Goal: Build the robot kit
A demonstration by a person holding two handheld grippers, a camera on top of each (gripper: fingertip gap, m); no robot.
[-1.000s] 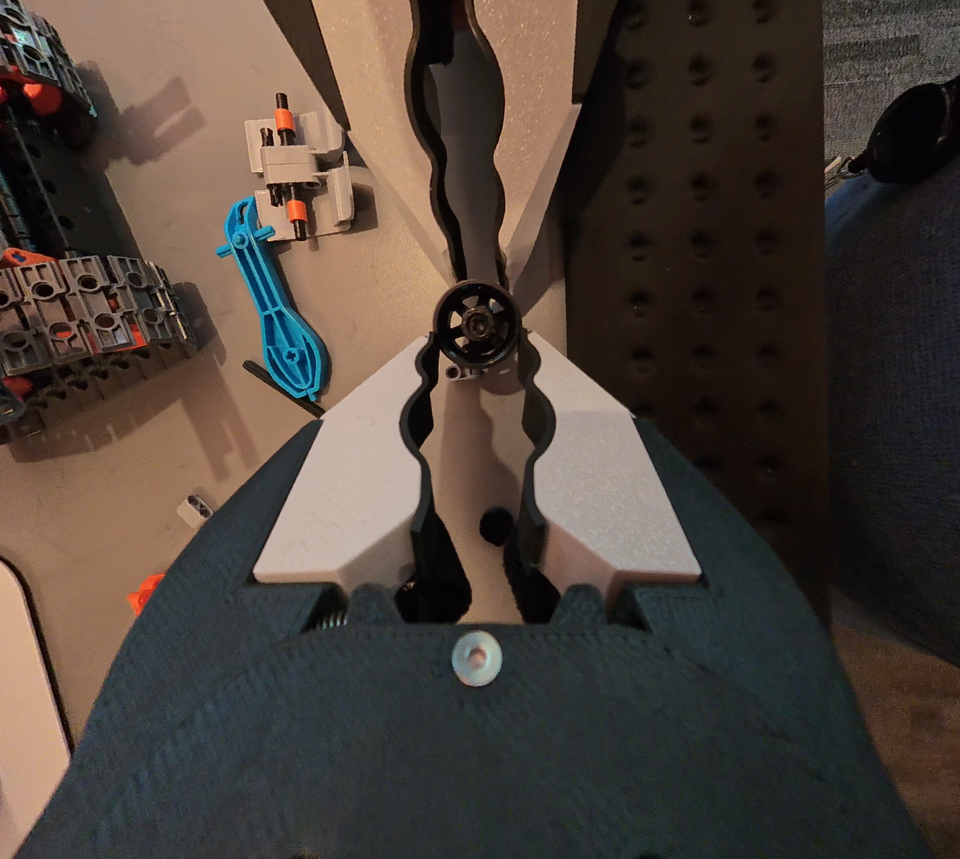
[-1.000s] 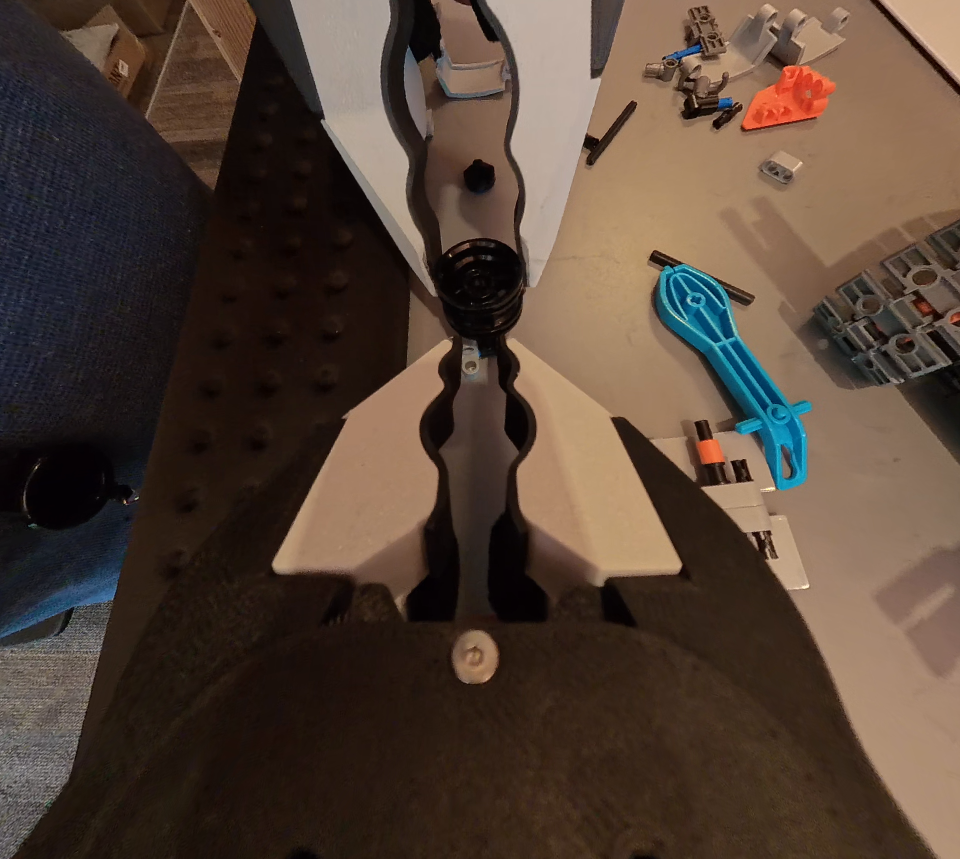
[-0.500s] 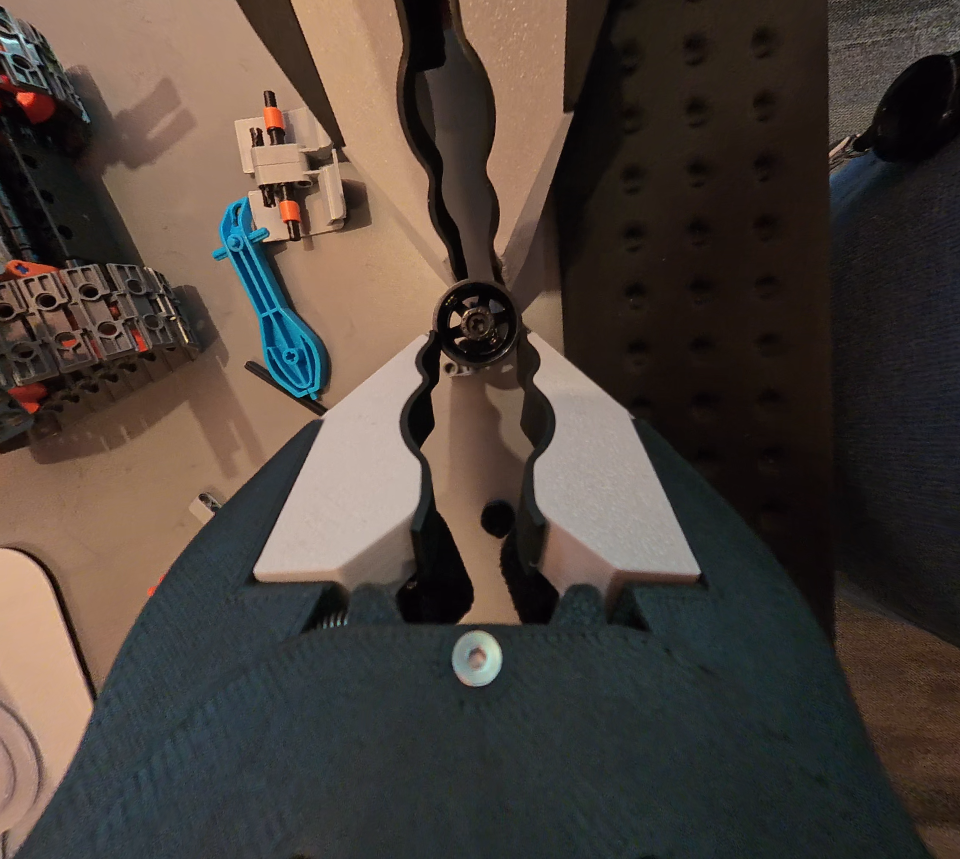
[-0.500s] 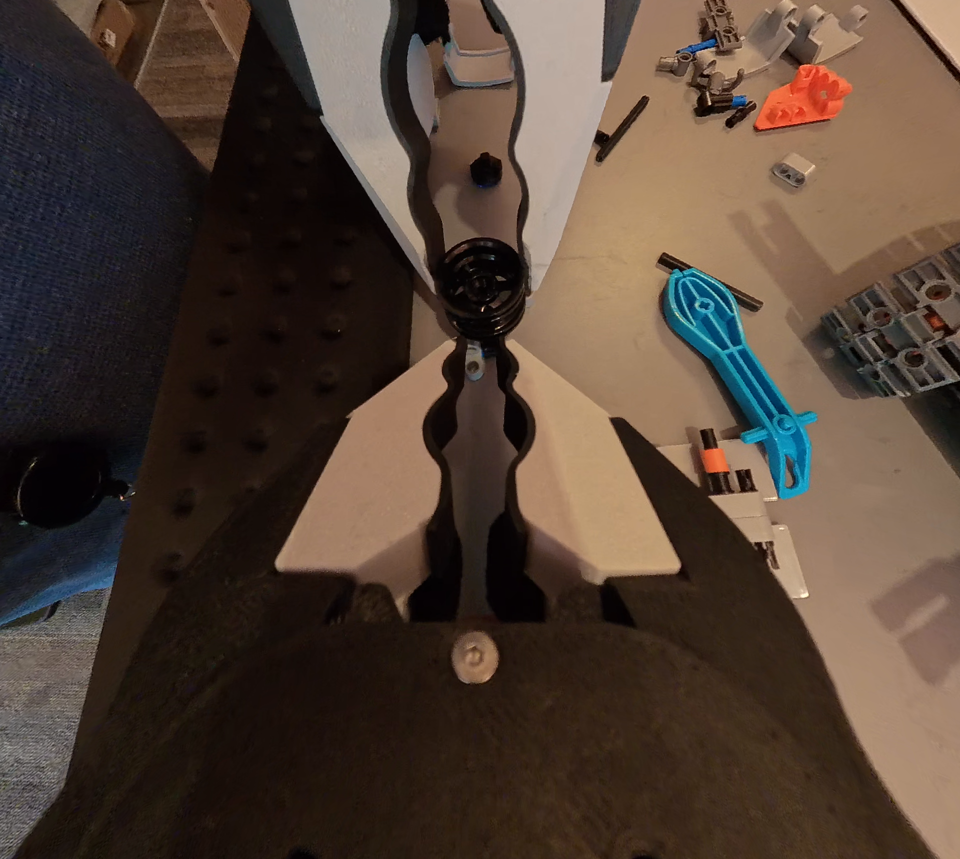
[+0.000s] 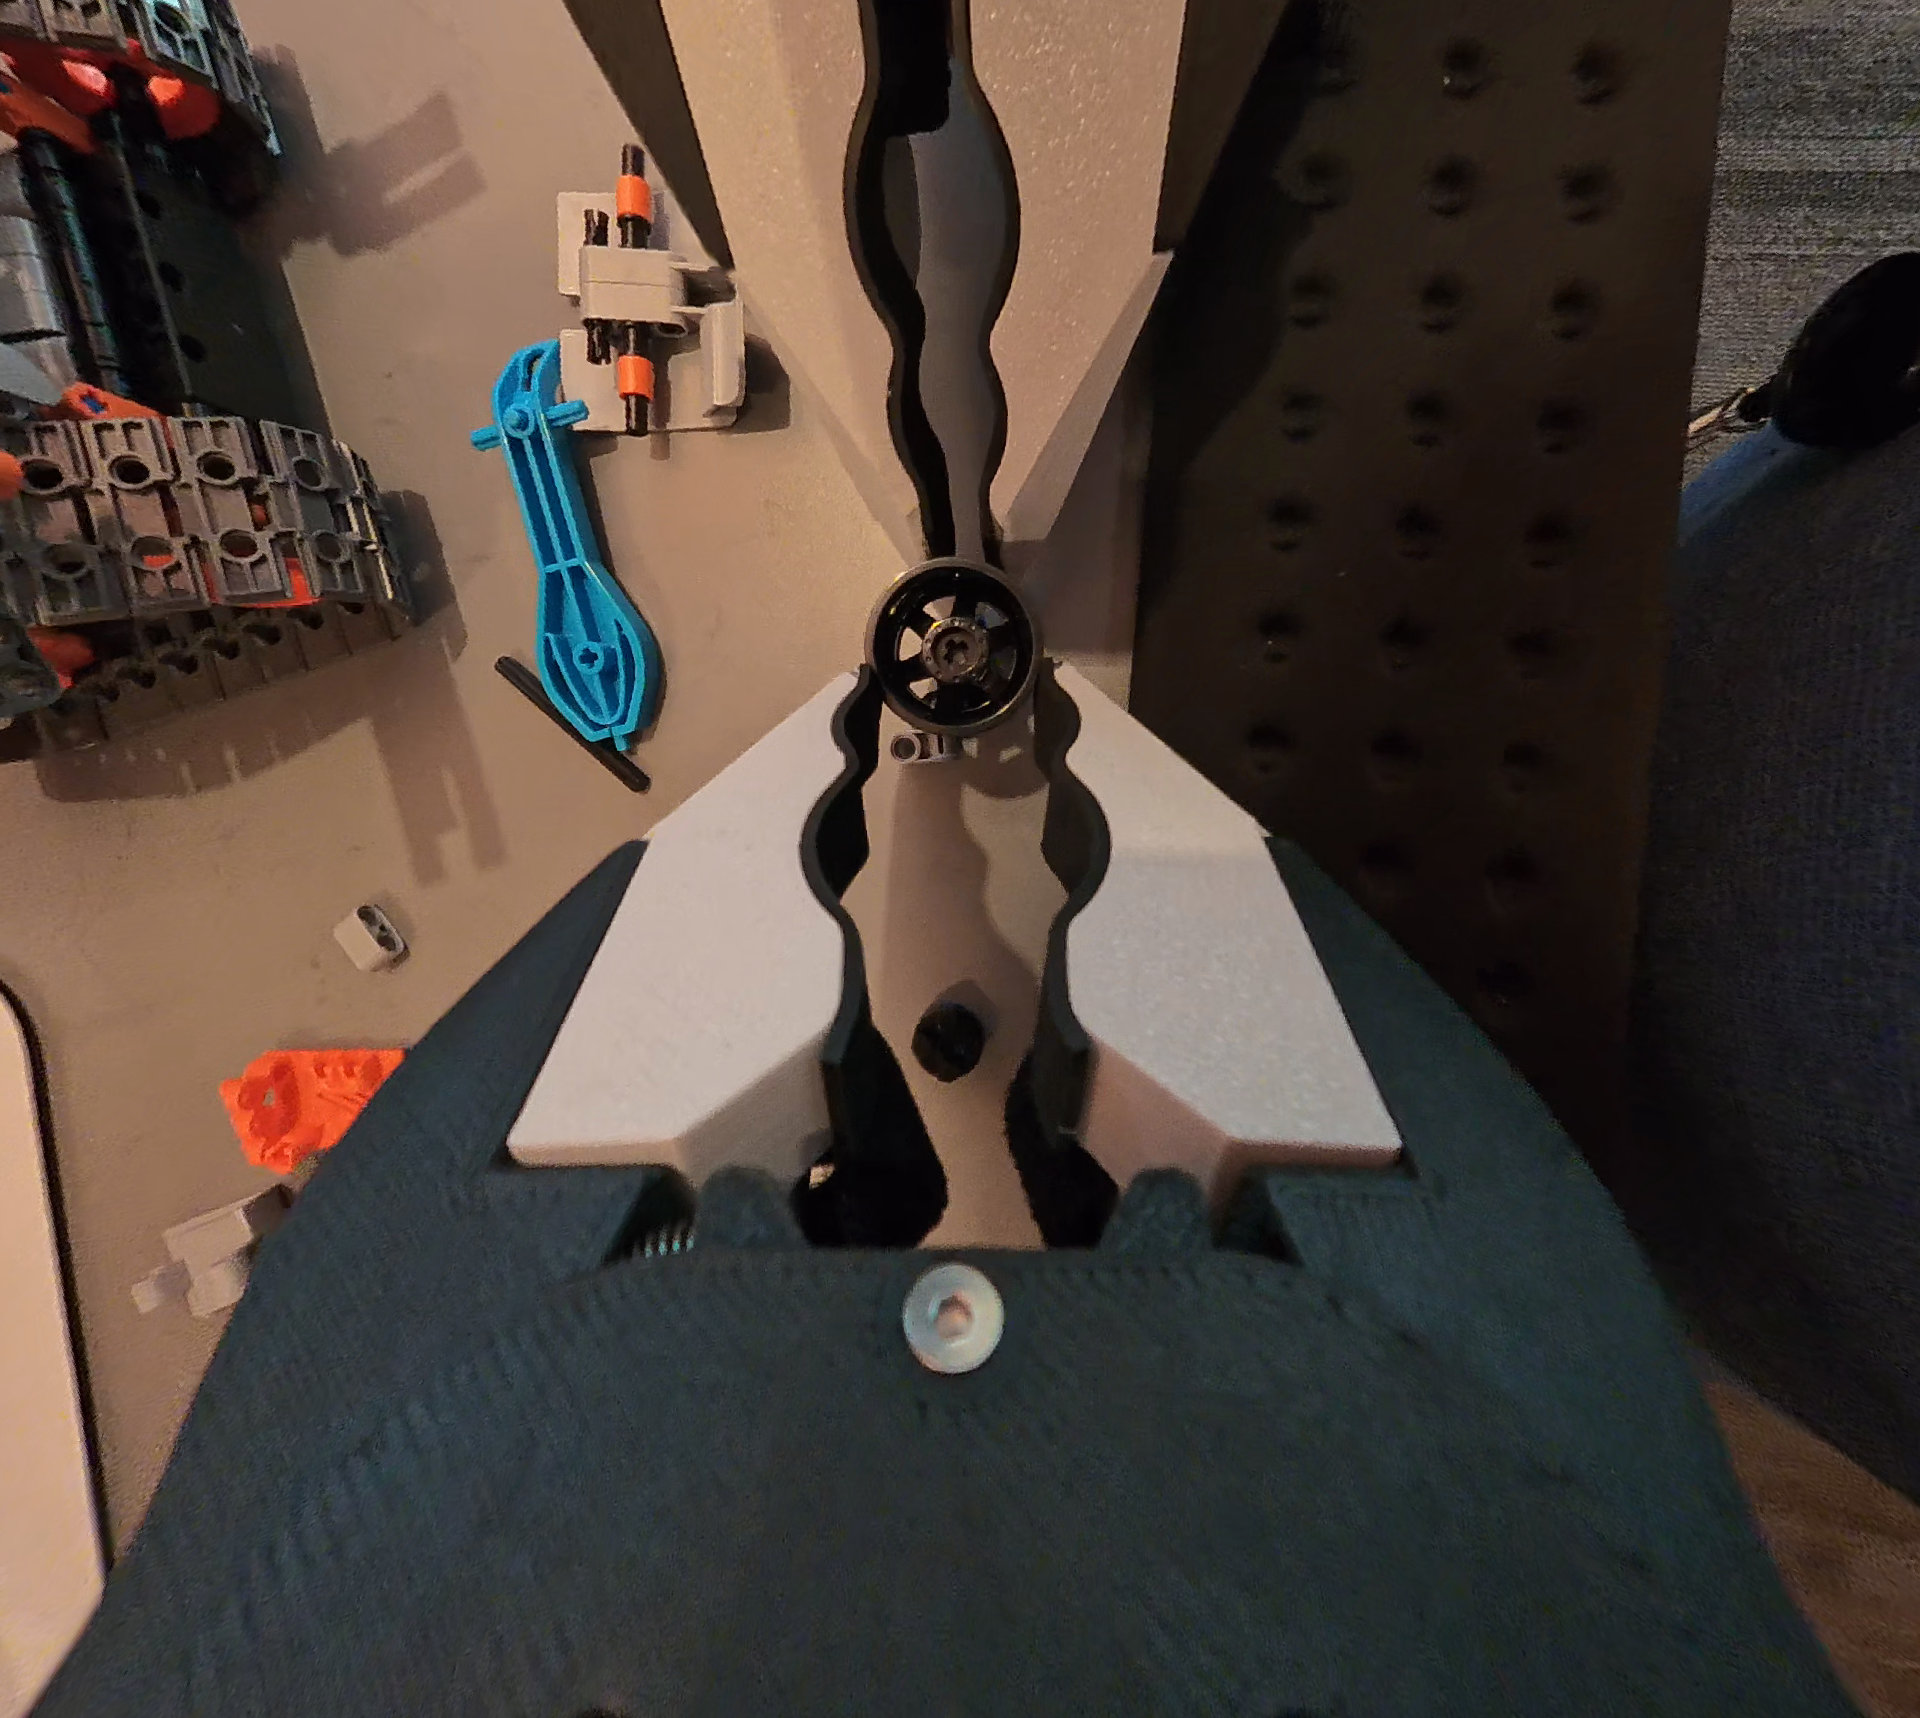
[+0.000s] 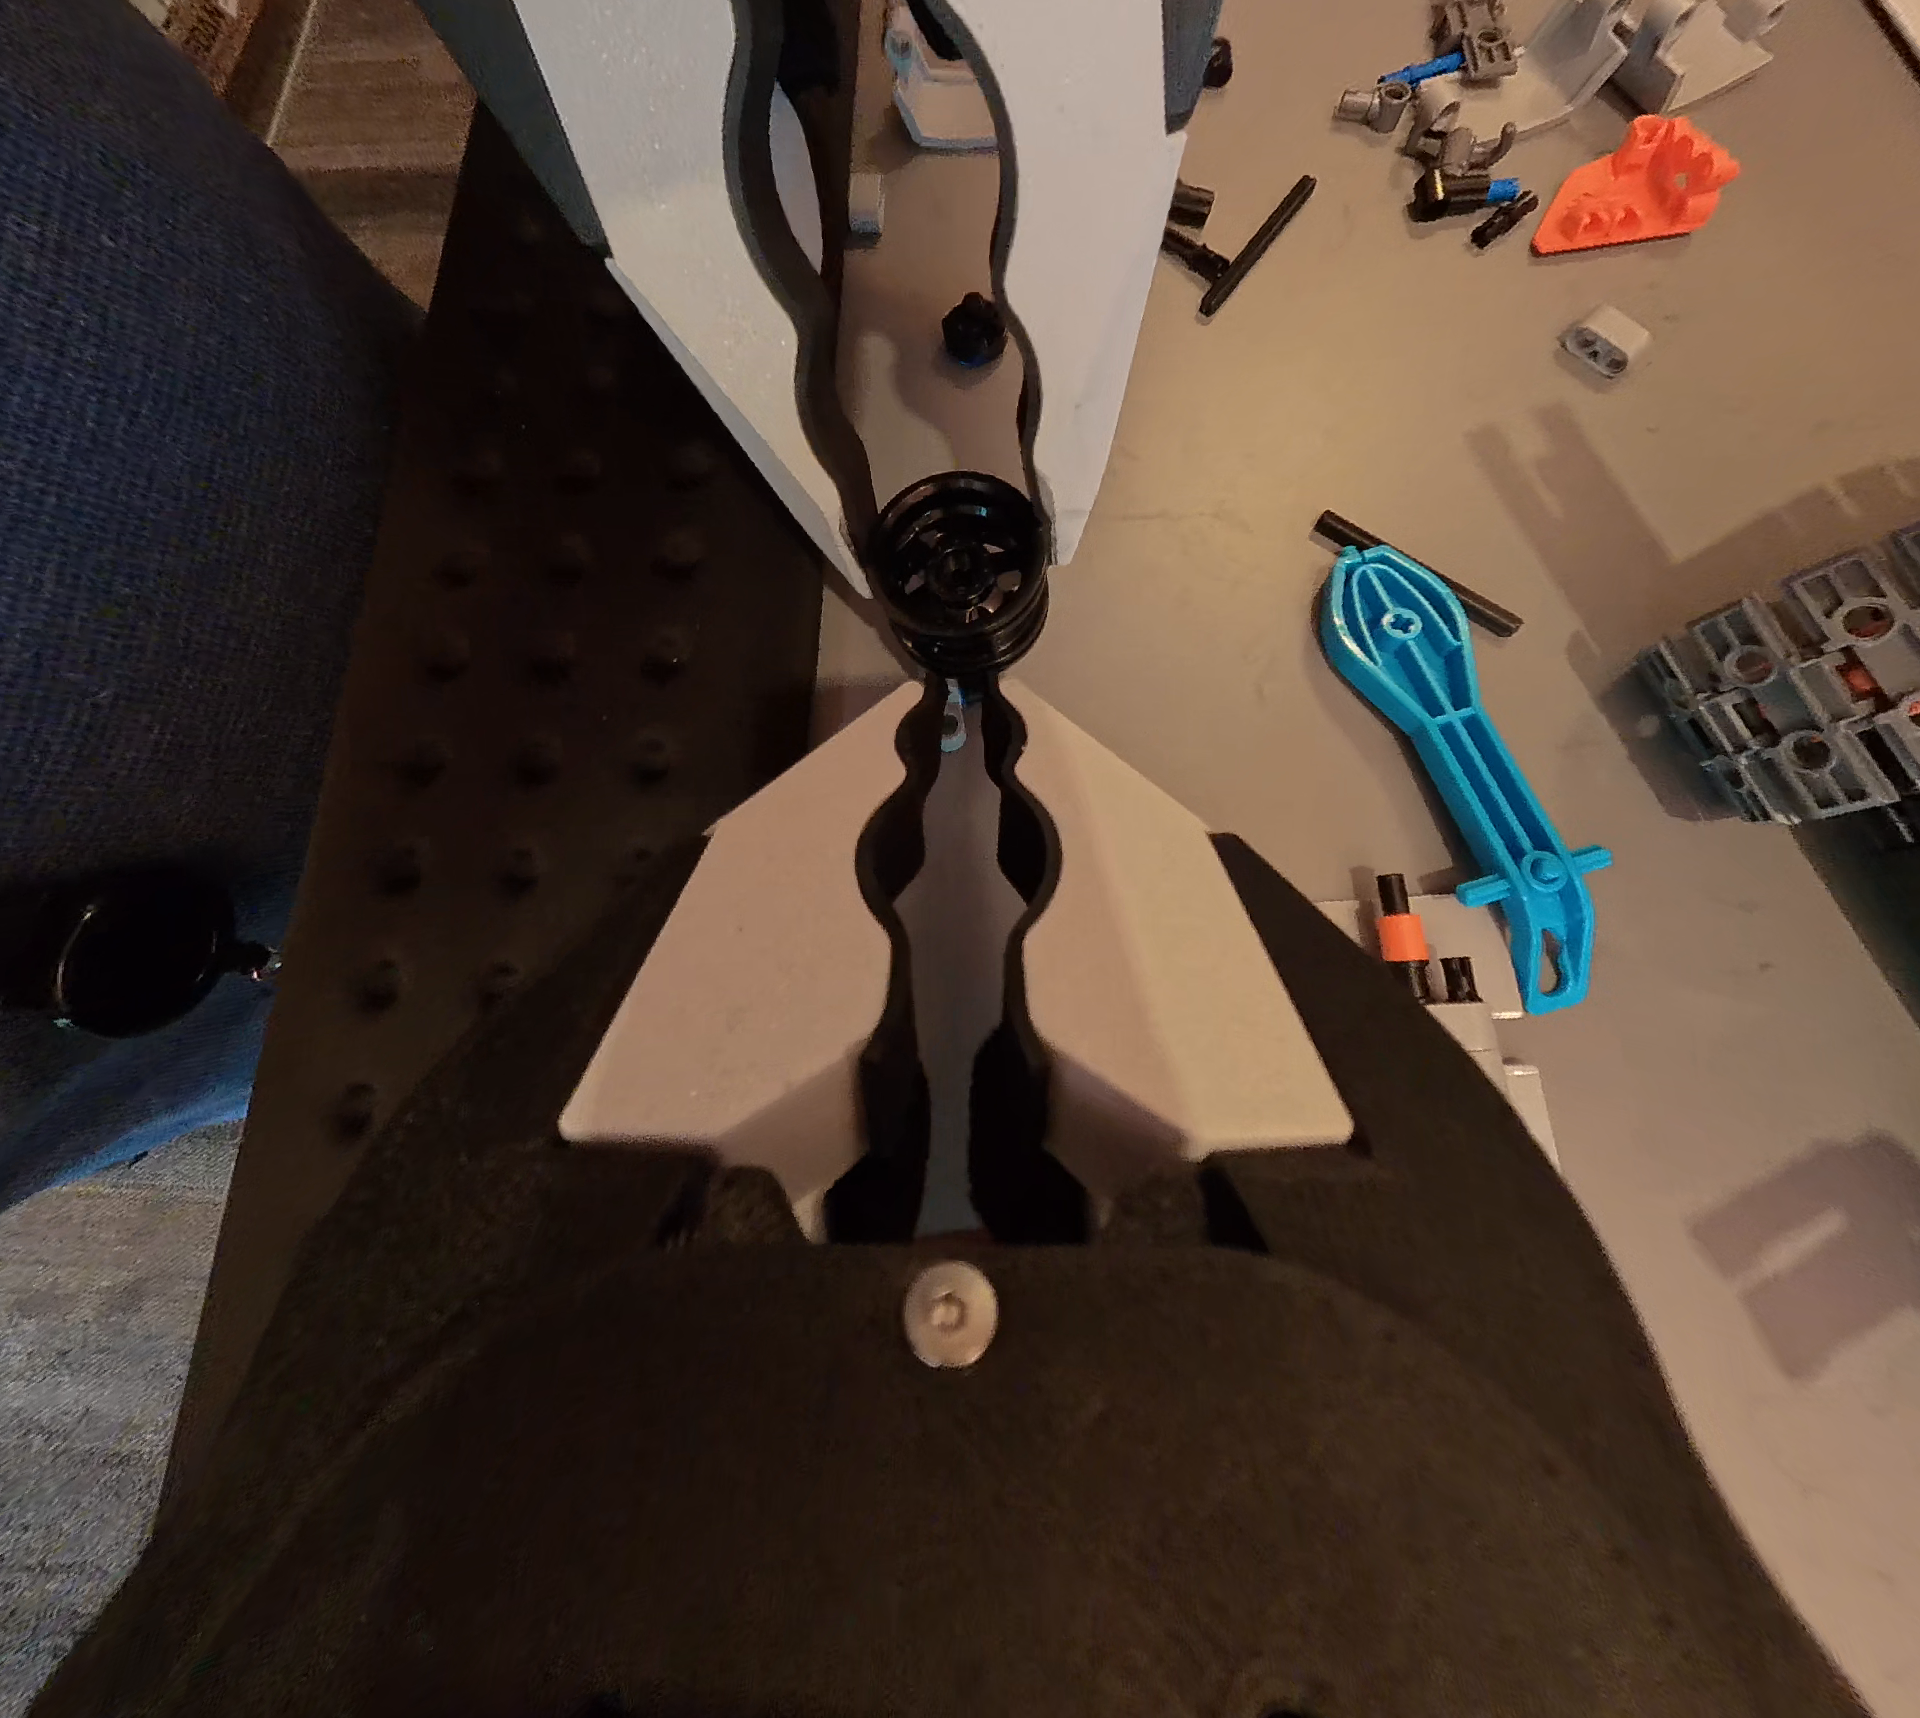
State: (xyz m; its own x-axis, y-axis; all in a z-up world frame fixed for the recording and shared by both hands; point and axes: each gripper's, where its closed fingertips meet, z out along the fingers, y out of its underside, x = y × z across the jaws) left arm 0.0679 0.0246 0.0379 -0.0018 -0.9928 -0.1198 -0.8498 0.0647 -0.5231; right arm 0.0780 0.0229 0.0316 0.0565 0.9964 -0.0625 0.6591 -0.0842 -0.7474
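I see my left tool (image 5: 951,712) clamped on a black wheel (image 5: 952,652) above the worktop (image 5: 312,837); my right tool (image 6: 954,712), opposite, pinches a small grey connector (image 6: 951,723) just beside it.

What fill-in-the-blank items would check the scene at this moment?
1. The left hand-held gripper is shut on a black ____.
2. The small grey connector is pinched by the ____ hand-held gripper.
3. The long flat tool lying on the table is ____ in colour.
4. The wedge-shaped piece near the loose grey parts is ____.

Missing words: wheel; right; blue; orange
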